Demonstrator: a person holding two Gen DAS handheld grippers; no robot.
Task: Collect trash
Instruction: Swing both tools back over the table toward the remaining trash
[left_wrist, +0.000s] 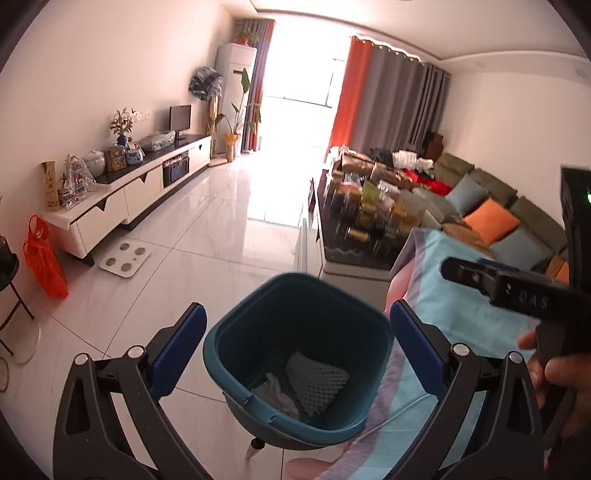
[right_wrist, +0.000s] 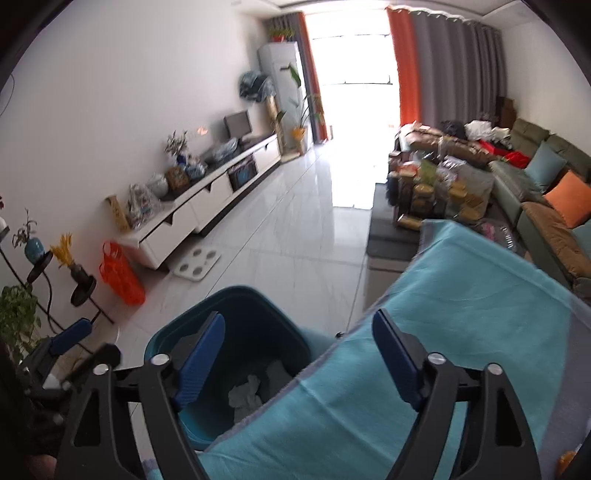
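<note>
A dark teal trash bin (left_wrist: 295, 314) stands on the white floor beside a table covered in a light blue cloth (left_wrist: 454, 306). Inside it lie a grey mesh pad (left_wrist: 317, 380) and crumpled white tissue (left_wrist: 277, 395). My left gripper (left_wrist: 297, 343) is open and empty above the bin, one finger on each side of it. My right gripper (right_wrist: 299, 358) is open and empty over the bin's right rim and the cloth edge. The bin (right_wrist: 243, 321) and tissue (right_wrist: 245, 395) also show in the right wrist view, where the left gripper's blue fingertip (right_wrist: 72, 334) shows at lower left.
A coffee table (left_wrist: 365, 221) crowded with jars and packets stands beyond the cloth-covered table. A green sofa with cushions (left_wrist: 491, 218) runs along the right. A white TV cabinet (left_wrist: 129, 192), an orange bag (left_wrist: 44, 258) and a bathroom scale (left_wrist: 125, 258) are at left.
</note>
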